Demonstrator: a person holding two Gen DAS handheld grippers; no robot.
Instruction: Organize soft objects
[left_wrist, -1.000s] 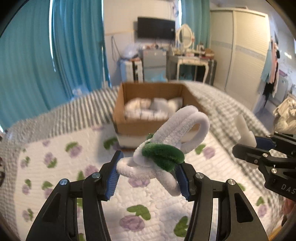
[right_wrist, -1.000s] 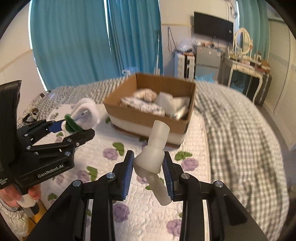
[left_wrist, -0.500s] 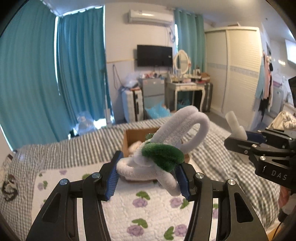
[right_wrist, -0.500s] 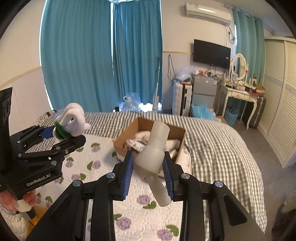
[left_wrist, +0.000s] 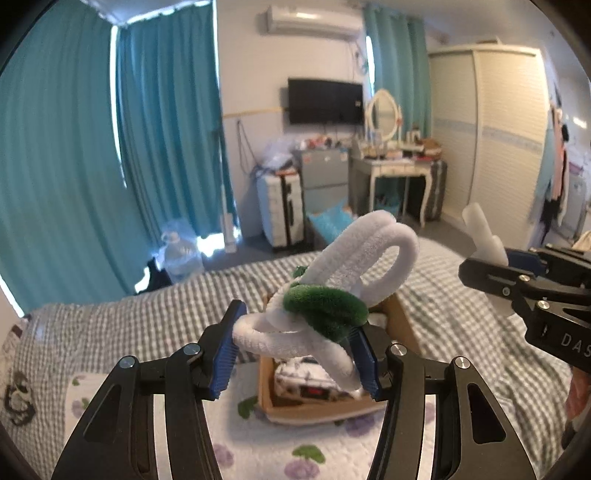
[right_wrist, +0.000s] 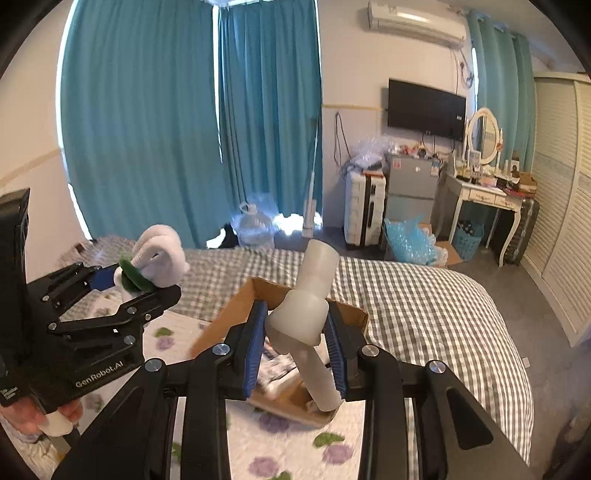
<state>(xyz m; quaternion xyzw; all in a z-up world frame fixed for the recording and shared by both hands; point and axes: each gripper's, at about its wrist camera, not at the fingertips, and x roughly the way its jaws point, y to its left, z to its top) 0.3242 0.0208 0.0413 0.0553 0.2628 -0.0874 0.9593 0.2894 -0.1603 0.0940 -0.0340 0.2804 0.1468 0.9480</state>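
1. The surface here is a bed (right_wrist: 424, 295) with a grey-and-white checked cover, plus a white quilted pad (left_wrist: 266, 454) printed with purple flowers and green leaves laid over the near end.
2. One open cardboard box (left_wrist: 314, 410) sits on the bed where the flowered pad meets the checked cover, with a few pale bundled things inside that I can't really make out.
3. Room-wise: teal curtains (right_wrist: 147, 129) across the back wall, one air conditioner (right_wrist: 417, 18) up high, one wall-mounted TV (right_wrist: 424, 109), one white dressing table (right_wrist: 480, 192) with an oval mirror, one white suitcase (right_wrist: 364, 210), one louvred wardrobe (right_wrist: 561, 203) on the right, and one big clear water jug (right_wrist: 255, 225) on the floor by the curtains.
4. Two grippers, each carrying one thing, both held up in the air over the box.
5. The left gripper (left_wrist: 295, 354) is clamped on a white fuzzy loop bundle with a green band (left_wrist: 328, 306).
6. The right gripper (right_wrist: 295, 347) is squeezed tight on a translucent white soft tube piece (right_wrist: 306, 314), whose wider end points up.
7. A hand (right_wrist: 37, 417) shows at the bottom of the left gripper's handle in the right wrist view.
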